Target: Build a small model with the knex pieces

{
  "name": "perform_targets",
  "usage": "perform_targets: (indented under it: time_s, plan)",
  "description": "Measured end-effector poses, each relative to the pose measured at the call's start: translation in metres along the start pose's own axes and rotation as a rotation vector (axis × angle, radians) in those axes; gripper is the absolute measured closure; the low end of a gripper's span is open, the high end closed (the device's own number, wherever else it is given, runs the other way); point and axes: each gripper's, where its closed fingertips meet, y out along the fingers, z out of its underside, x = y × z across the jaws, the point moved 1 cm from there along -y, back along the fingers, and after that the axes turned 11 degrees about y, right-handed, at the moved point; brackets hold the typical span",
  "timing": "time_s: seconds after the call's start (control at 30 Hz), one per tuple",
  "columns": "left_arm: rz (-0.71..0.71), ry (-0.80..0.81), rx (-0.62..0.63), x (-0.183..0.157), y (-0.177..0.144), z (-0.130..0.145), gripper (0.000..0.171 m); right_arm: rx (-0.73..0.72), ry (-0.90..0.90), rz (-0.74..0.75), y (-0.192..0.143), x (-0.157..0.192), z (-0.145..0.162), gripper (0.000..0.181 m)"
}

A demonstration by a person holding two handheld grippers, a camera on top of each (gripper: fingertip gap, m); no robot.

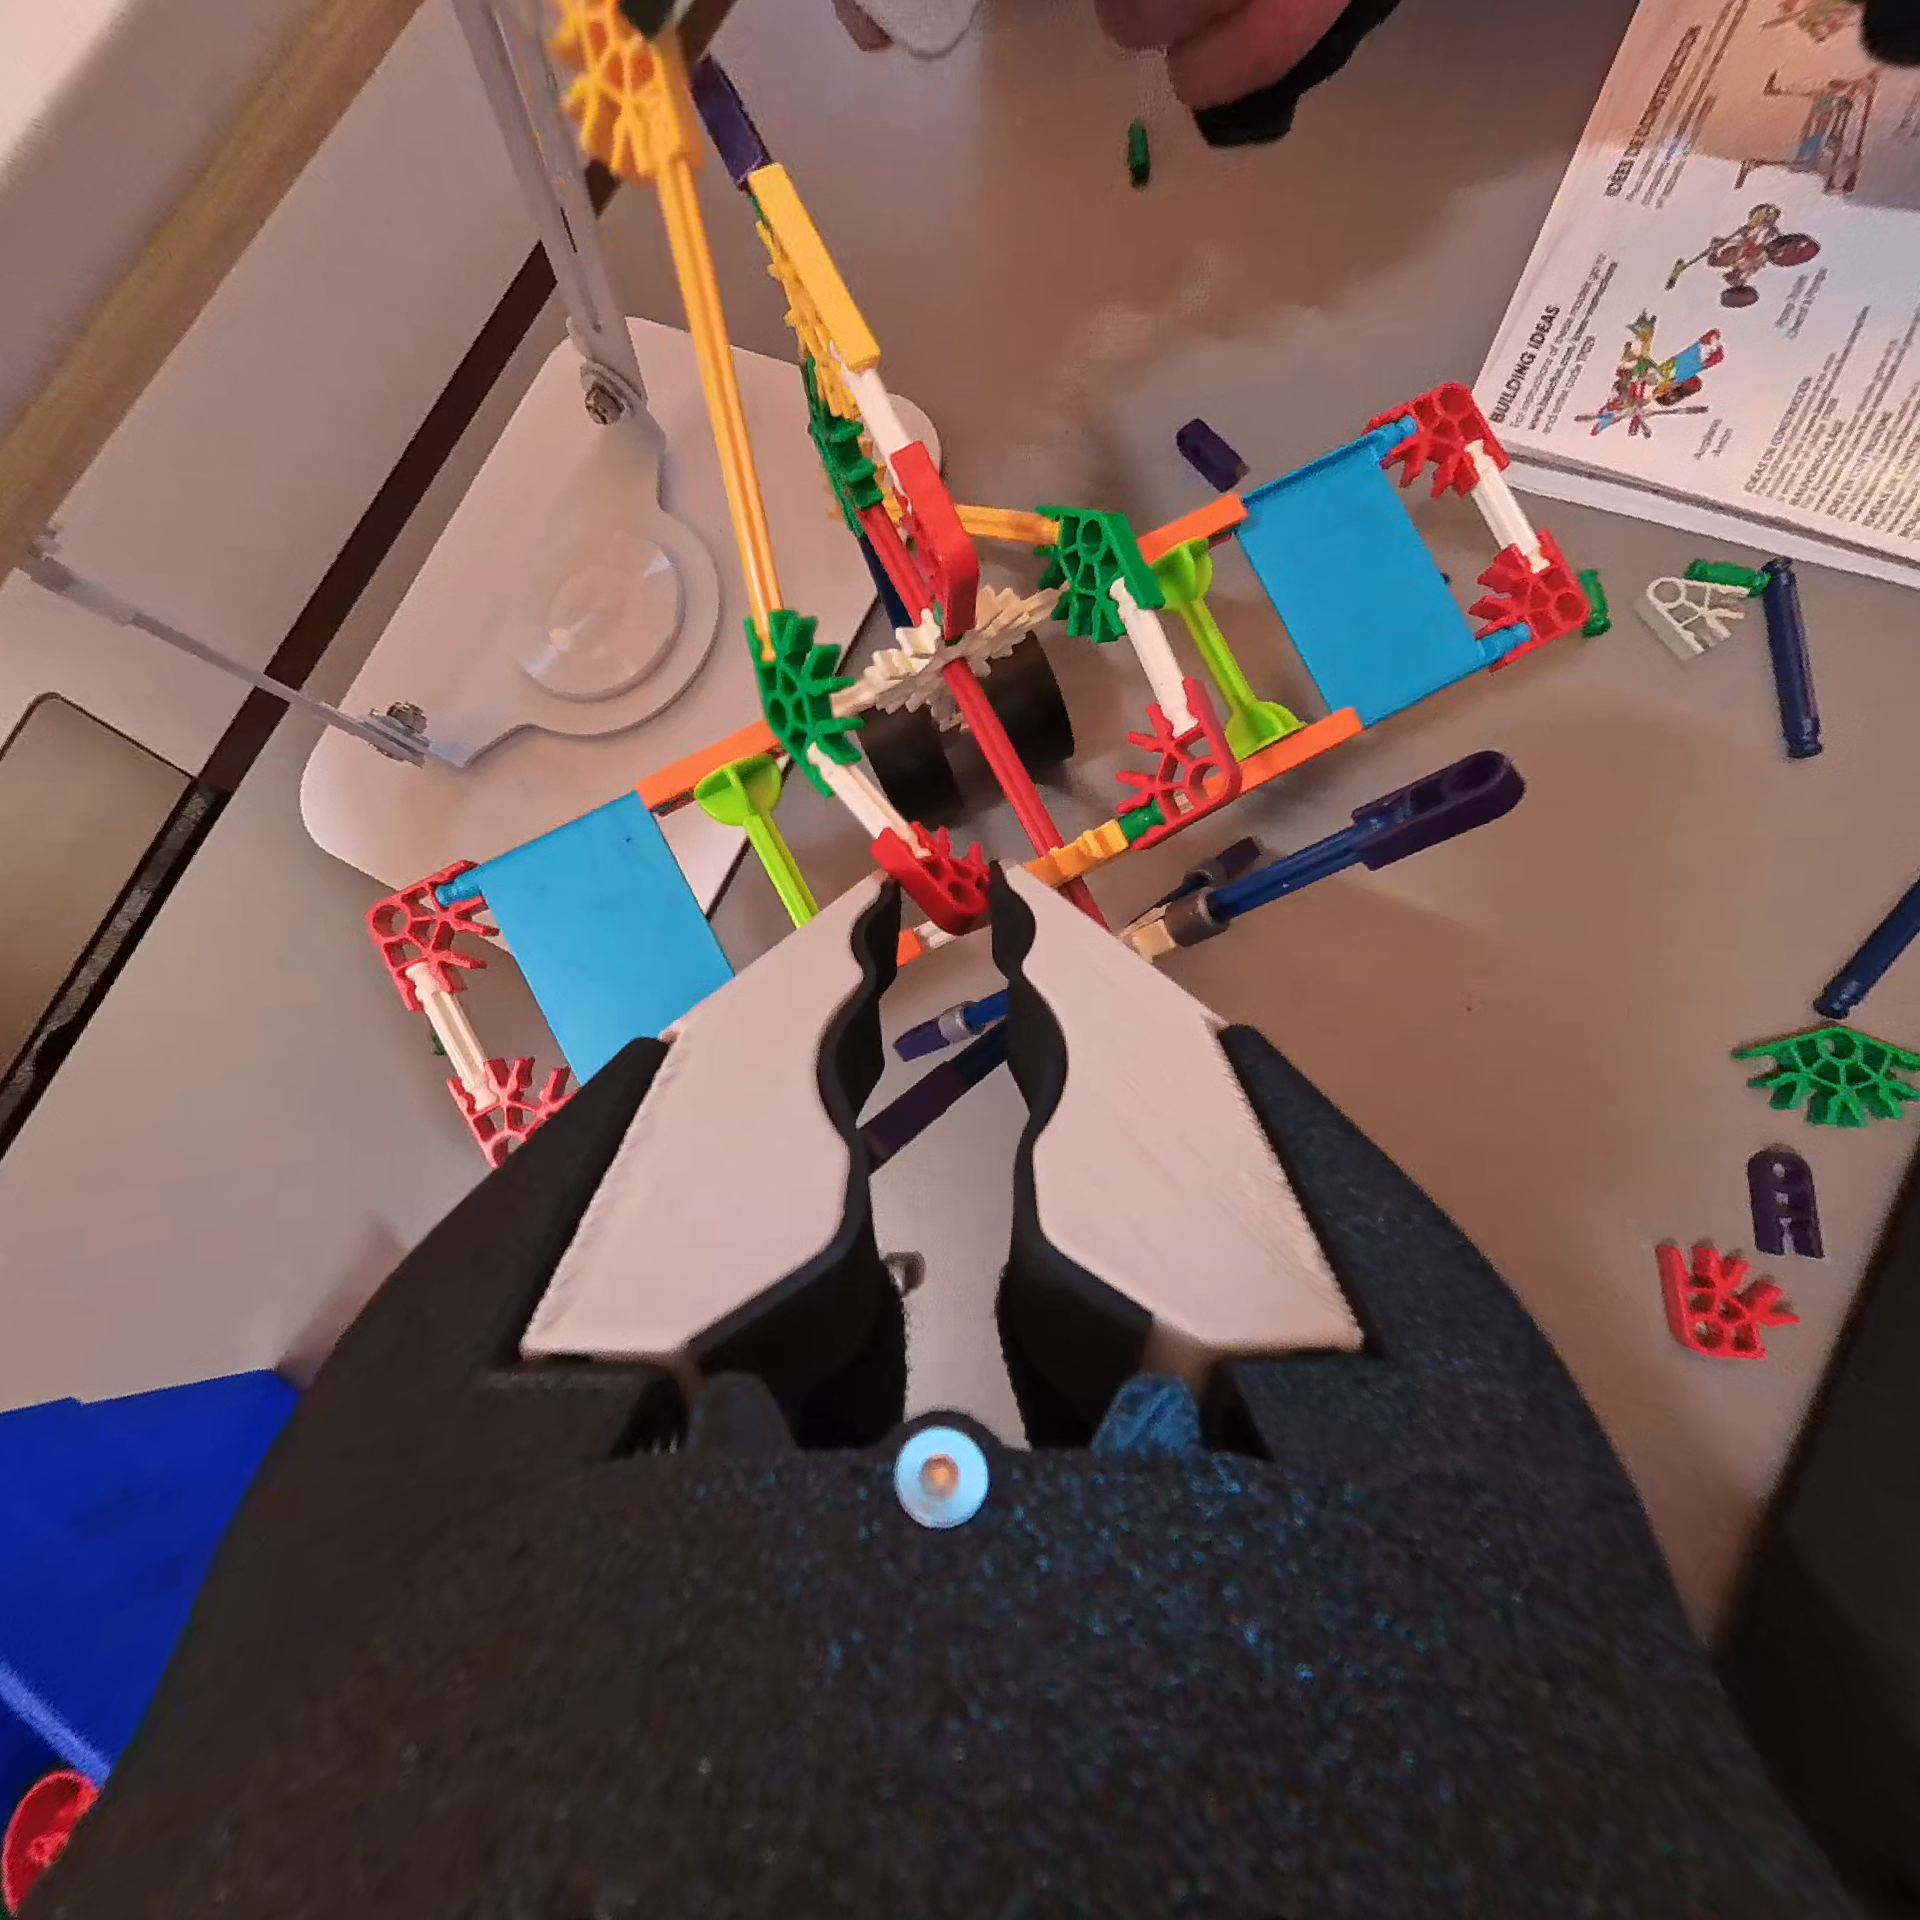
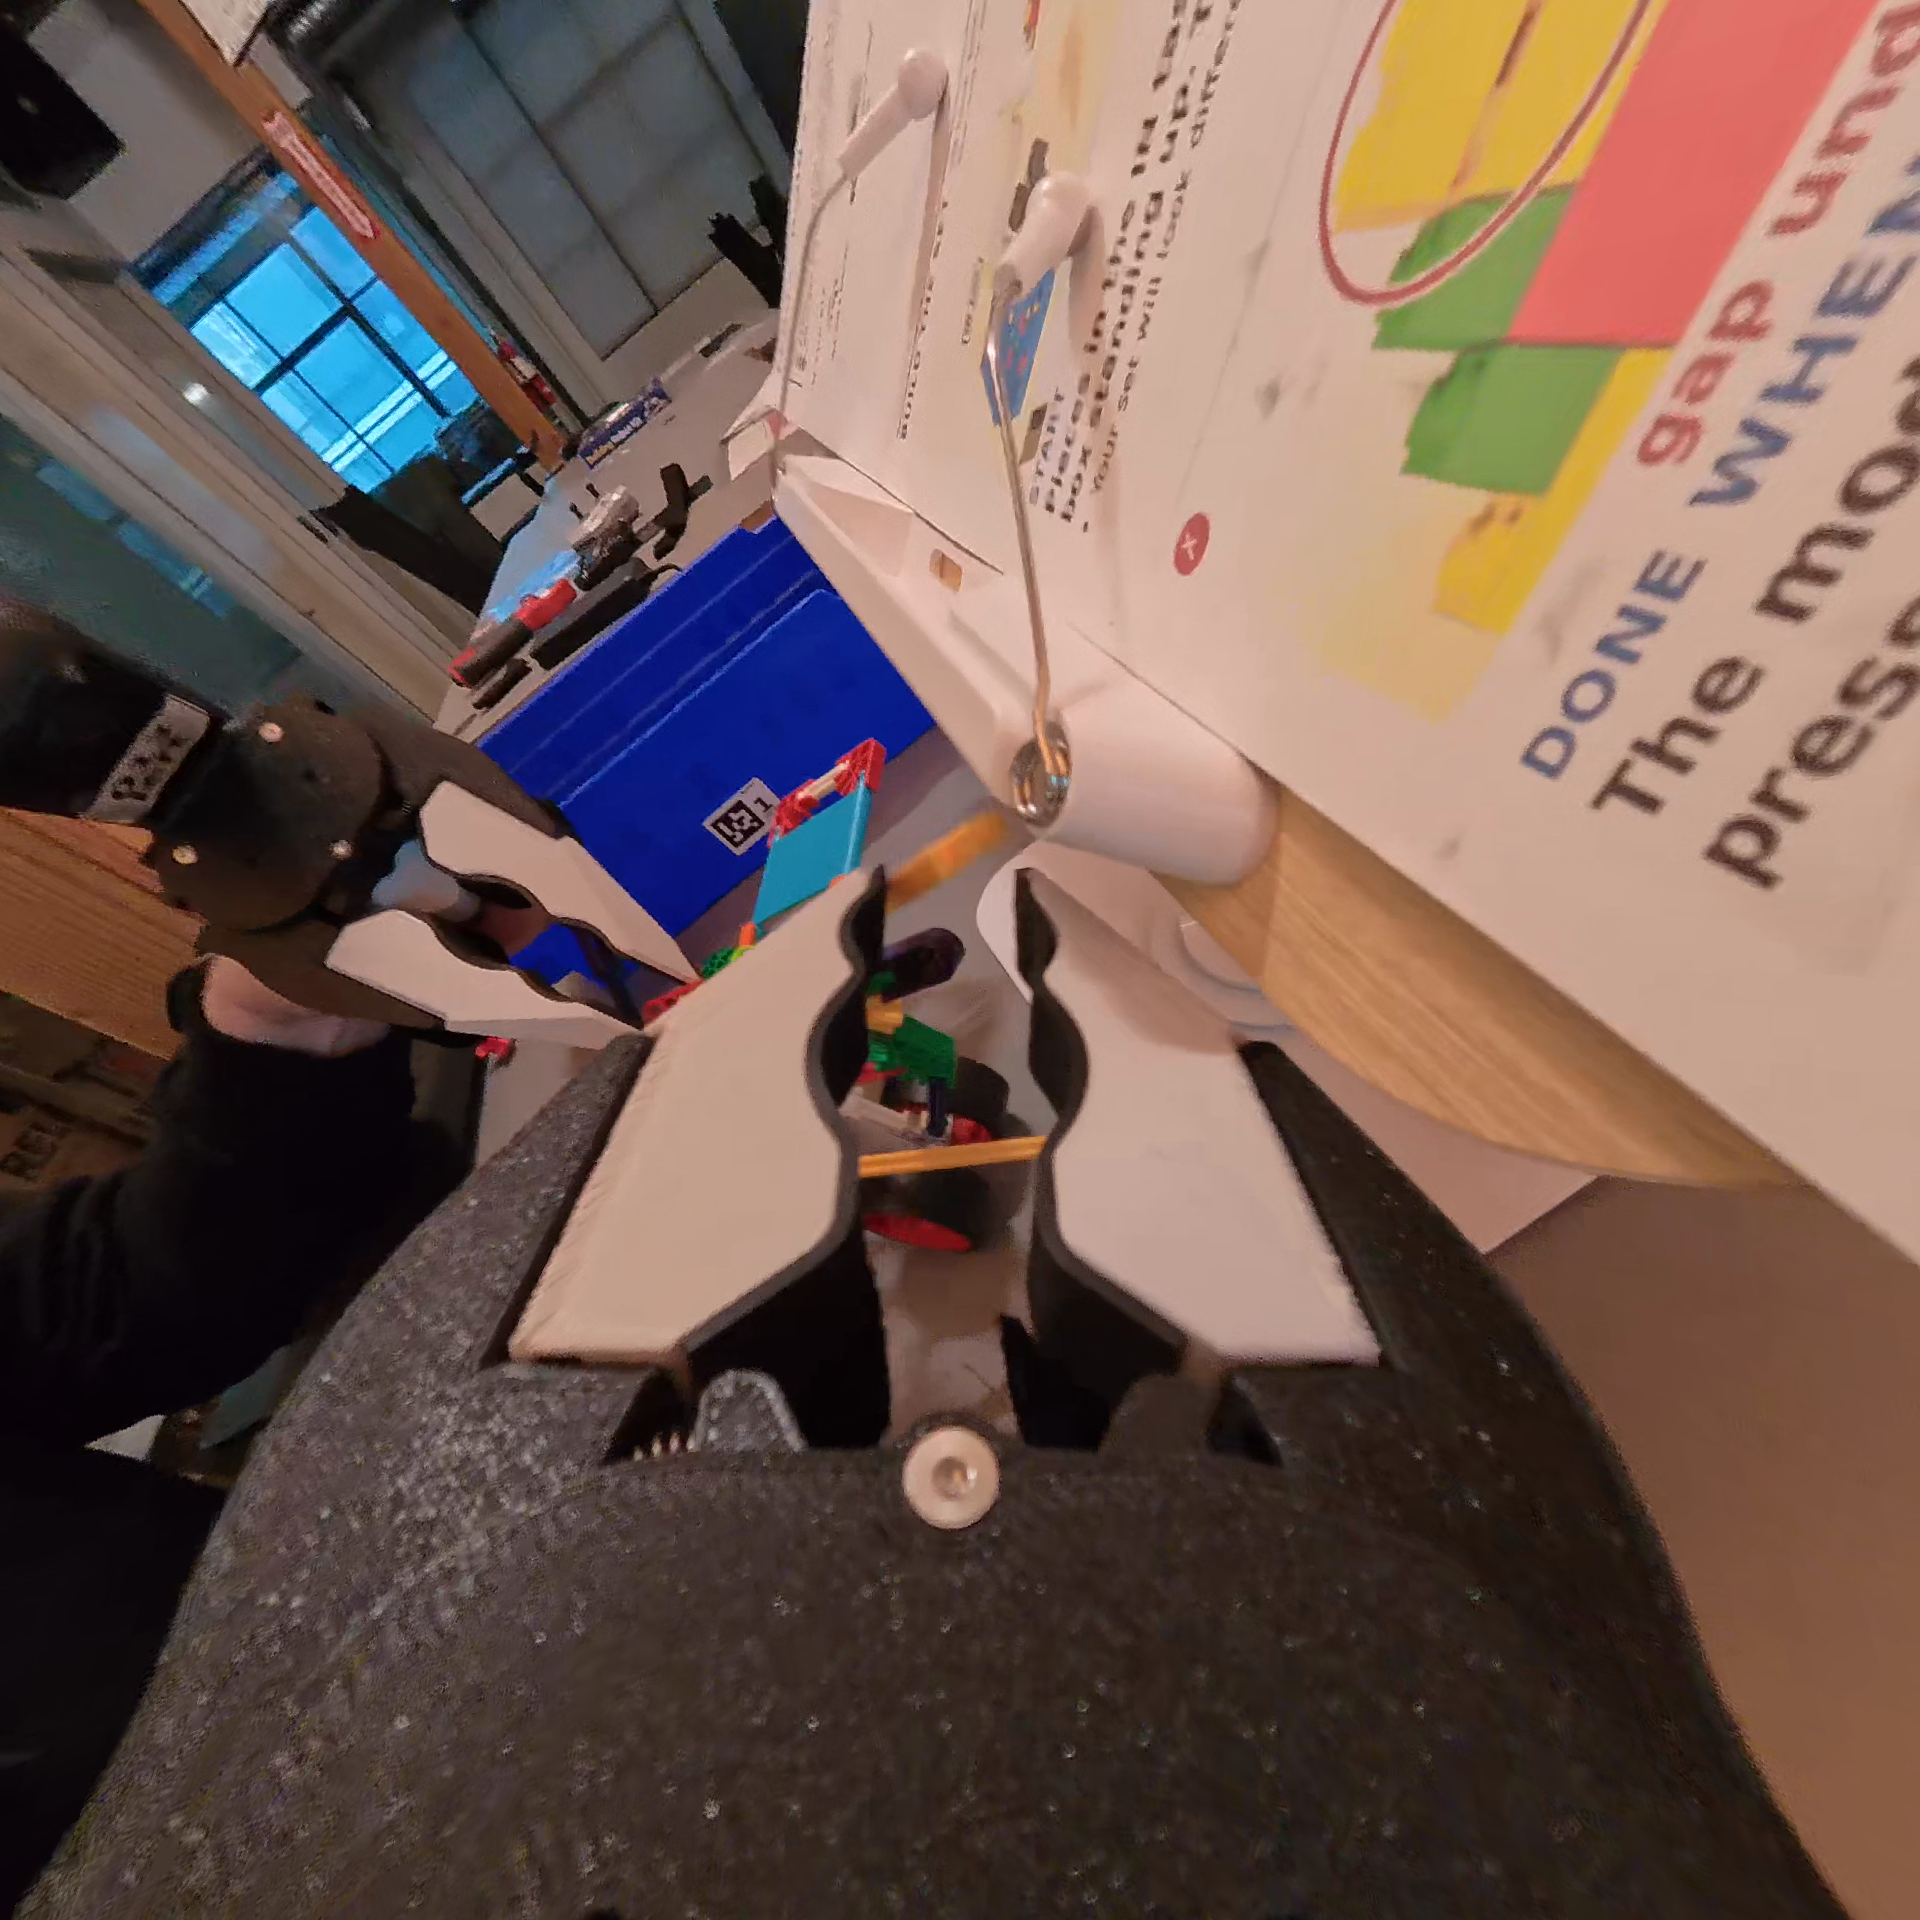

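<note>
A colourful rod-and-connector model [image 1: 1351, 582] with blue panels, a black wheel [image 1: 966, 727] and a tall mast lies on the grey table [image 1: 1455, 1039]. My left gripper [image 1: 943, 881] is shut on a red corner connector [image 1: 945, 906] at the model's near edge, with both pads against it. The right wrist view shows the left gripper [image 2: 665, 1003] at the left, its tips at the model. My right gripper [image 2: 951, 881] is open above the model. The model's purple [image 2: 920, 951], green [image 2: 920, 1049] and yellow [image 2: 951, 1155] pieces show through the gap, and no pad presses on them.
An open instruction booklet [image 1: 1714, 270] lies at the far right. Loose pieces lie around: a green connector [image 1: 1834, 1086], a red connector [image 1: 1714, 1304], dark blue rods [image 1: 1792, 665]. A blue bin [image 2: 707, 717] stands behind, and a white stand [image 1: 582, 623] holds a printed board [image 2: 1455, 364]. The tips of one gripper are about 15 cm away from the tips of the other.
</note>
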Motion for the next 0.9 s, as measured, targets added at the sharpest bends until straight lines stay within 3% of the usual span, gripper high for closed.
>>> perform_targets:
  time_s: [0.1,0.2,0.33,0.5,0.7,0.8,0.9]
  plan:
    - [-0.028,0.035,0.012,0.000,0.000,-0.003,0.155,0.020,0.027,0.008,0.005,0.001,0.002,0.141]
    - [-0.056,0.072,0.035,-0.001,0.000,-0.006,0.155,0.017,0.033,-0.002,0.009,0.001,0.003,0.157]
    - [-0.056,0.077,0.035,-0.003,0.000,-0.008,0.155,-0.024,-0.001,-0.034,0.010,0.005,-0.002,0.158]
    - [0.022,-0.029,-0.021,-0.002,0.002,-0.002,0.154,-0.083,-0.068,-0.128,0.013,0.017,-0.005,0.160]
    - [0.080,-0.171,-0.246,0.012,-0.006,-0.026,0.147,-0.104,-0.117,-0.217,0.015,0.030,-0.002,0.161]
    - [0.099,-0.226,-0.226,0.020,0.003,-0.021,0.141,-0.114,-0.132,-0.244,0.016,0.036,-0.002,0.161]
    - [0.253,-0.340,-0.242,0.009,0.012,-0.018,0.135,-0.119,-0.132,-0.269,0.016,0.040,-0.001,0.161]
